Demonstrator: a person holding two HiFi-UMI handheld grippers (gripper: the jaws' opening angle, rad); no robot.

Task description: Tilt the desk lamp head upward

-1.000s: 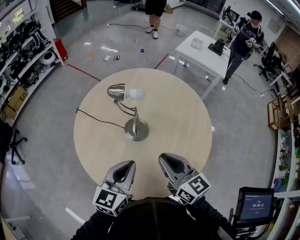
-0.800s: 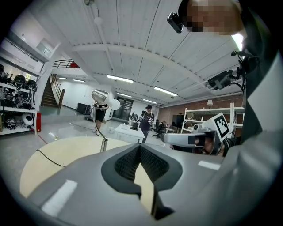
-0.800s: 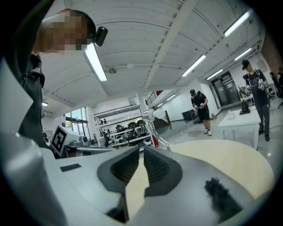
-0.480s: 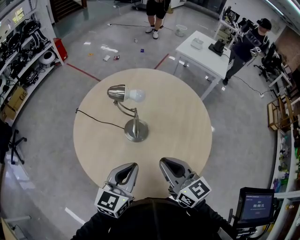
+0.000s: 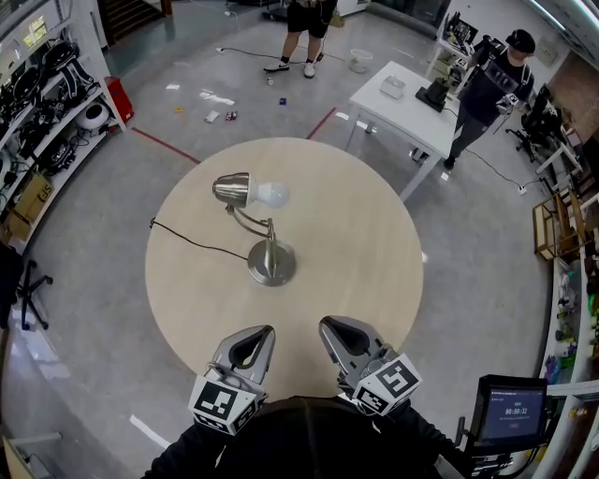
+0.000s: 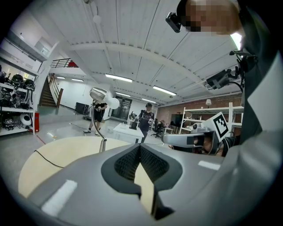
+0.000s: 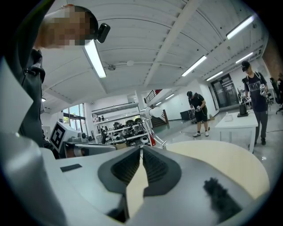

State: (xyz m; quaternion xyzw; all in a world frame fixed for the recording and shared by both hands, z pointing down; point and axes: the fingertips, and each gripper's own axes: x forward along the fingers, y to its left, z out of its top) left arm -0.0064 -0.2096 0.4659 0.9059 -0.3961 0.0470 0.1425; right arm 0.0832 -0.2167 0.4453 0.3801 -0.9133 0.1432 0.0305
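Observation:
A brushed-metal desk lamp stands on the round wooden table [image 5: 356, 234], its base [image 5: 270, 264] near the middle. Its head [image 5: 232, 190] lies about level, with the white bulb [image 5: 271, 195] pointing right. My left gripper [image 5: 265, 332] and right gripper [image 5: 329, 325] hover side by side at the table's near edge, both shut and empty, well short of the lamp. The left gripper view shows the lamp head [image 6: 98, 94] beyond the shut jaws [image 6: 140, 145]. The right gripper view shows the lamp head [image 7: 146, 111] above its shut jaws [image 7: 142, 150].
The lamp's black cord [image 5: 197, 241] trails left off the table. A white table [image 5: 402, 103] stands at the back right with a person [image 5: 491, 79] beside it. Another person [image 5: 299, 19] stands at the back. Shelves of gear [image 5: 47, 94] line the left wall. A screen [image 5: 510, 412] sits at lower right.
The lamp and both grippers keep their places. The person at the back has shifted their feet, and the one by the white table has moved a little.

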